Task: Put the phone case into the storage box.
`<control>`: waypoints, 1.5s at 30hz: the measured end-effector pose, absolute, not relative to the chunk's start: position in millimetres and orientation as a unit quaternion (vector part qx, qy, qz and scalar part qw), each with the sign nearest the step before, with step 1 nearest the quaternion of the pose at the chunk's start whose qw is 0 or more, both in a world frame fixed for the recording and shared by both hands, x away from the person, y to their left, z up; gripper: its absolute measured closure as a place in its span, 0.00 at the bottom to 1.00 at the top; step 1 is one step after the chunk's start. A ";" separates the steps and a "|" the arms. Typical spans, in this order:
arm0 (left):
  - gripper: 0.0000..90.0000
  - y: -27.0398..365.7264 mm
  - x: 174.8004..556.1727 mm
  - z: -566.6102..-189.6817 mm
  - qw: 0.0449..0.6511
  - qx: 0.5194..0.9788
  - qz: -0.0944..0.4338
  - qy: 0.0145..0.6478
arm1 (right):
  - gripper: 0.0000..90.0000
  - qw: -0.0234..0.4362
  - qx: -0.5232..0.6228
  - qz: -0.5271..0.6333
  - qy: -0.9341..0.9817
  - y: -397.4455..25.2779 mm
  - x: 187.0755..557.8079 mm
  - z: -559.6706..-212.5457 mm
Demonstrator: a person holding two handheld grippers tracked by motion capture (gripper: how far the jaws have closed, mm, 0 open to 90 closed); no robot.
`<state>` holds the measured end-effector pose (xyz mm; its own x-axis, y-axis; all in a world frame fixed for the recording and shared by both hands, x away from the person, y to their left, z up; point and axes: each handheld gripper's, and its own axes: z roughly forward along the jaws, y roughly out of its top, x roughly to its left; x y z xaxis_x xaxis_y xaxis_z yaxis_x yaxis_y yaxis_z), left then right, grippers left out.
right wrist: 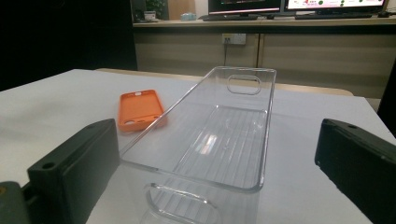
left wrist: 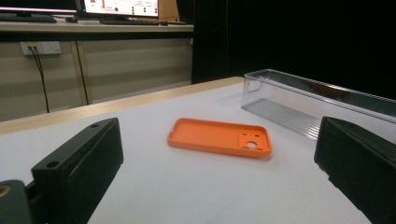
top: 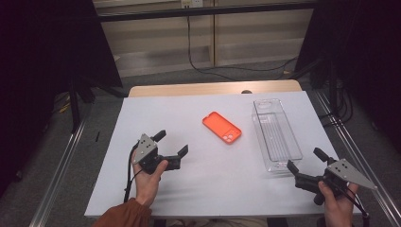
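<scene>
An orange phone case (top: 222, 127) lies hollow side up near the middle of the white table (top: 189, 189). To its right stands a long clear plastic bin (top: 275, 133), with nothing in it. My left gripper (top: 171, 143) rests at the front left, open, jaws pointing toward the case (left wrist: 219, 137), which lies a short way beyond them. My right gripper (top: 306, 161) is at the front right, open, jaws aimed at the near end of the bin (right wrist: 212, 135). The case (right wrist: 139, 108) lies beside the bin's left wall. Nothing sits between either pair of jaws.
A wooden strip (top: 215, 88) runs along the table's far edge. Metal rails (top: 61, 170) flank the table on both sides. Black cables (top: 208, 66) trail over the floor behind, below a shelf unit. Bare white surface spreads between the two grippers.
</scene>
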<state>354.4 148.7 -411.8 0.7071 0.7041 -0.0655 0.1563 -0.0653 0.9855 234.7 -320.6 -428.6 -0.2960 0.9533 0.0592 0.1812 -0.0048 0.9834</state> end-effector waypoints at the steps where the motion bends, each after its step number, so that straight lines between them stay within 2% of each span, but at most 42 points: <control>1: 0.01 146.5 356.4 -411.3 0.607 0.697 0.224 0.308 | 0.00 0.363 0.469 0.532 0.605 -320.5 234.8 -428.7; 7: 0.01 136.3 366.6 -406.4 0.623 0.687 0.220 0.303 | 0.00 0.363 0.470 0.531 0.604 -320.6 234.7 -428.6; 9: 0.01 134.4 369.5 -404.8 0.618 0.692 0.230 0.293 | 0.00 0.363 0.470 0.531 0.605 -320.6 234.8 -428.7; 28: 0.01 105.8 394.4 -406.7 0.612 0.707 0.213 0.282 | 0.00 0.361 0.469 0.532 0.605 -320.4 234.4 -428.6; 45: 0.02 86.1 414.4 -402.6 0.626 0.702 0.215 0.265 | 0.00 0.361 0.469 0.532 0.605 -320.7 234.3 -428.6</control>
<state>414.4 86.1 -402.6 0.7669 0.6411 -0.0298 0.1028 -0.0768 0.9917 234.3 -320.7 -428.6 -0.2991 0.9522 0.0623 0.1843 -0.0064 0.9828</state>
